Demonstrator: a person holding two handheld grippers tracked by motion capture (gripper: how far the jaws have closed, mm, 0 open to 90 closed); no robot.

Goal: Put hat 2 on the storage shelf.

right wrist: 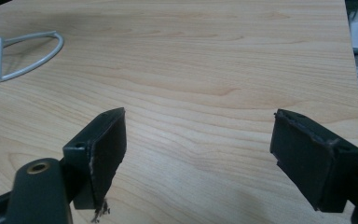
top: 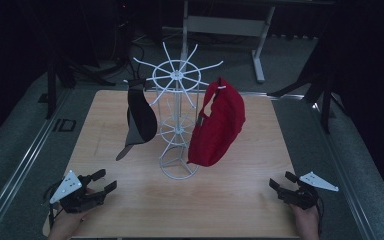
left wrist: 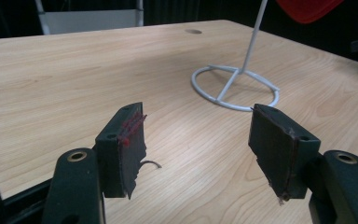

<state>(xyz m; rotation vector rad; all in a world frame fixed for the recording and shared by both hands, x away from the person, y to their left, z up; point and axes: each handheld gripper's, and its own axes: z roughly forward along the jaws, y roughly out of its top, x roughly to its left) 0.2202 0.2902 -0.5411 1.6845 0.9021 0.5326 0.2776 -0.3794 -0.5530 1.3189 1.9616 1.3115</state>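
A white wire hat rack (top: 177, 107) stands mid-table on a ring base (left wrist: 235, 88) (right wrist: 18, 56). A black cap (top: 141, 120) hangs from its left spokes and a red cap (top: 217, 125) from its right; the red cap's edge (left wrist: 307, 8) peeks in at the top of the left gripper view. My left gripper (top: 104, 180) rests low at the table's front left, open, nothing between its pads (left wrist: 126, 149). My right gripper (top: 282, 181) sits at the front right, open wide and empty, pads (right wrist: 105, 149) over bare wood.
The wooden table (top: 240, 200) has free room in front of the rack. A small round hole (left wrist: 193, 31) marks the tabletop. A grey desk frame (top: 257, 45) stands on the floor behind, with dark stands at both sides.
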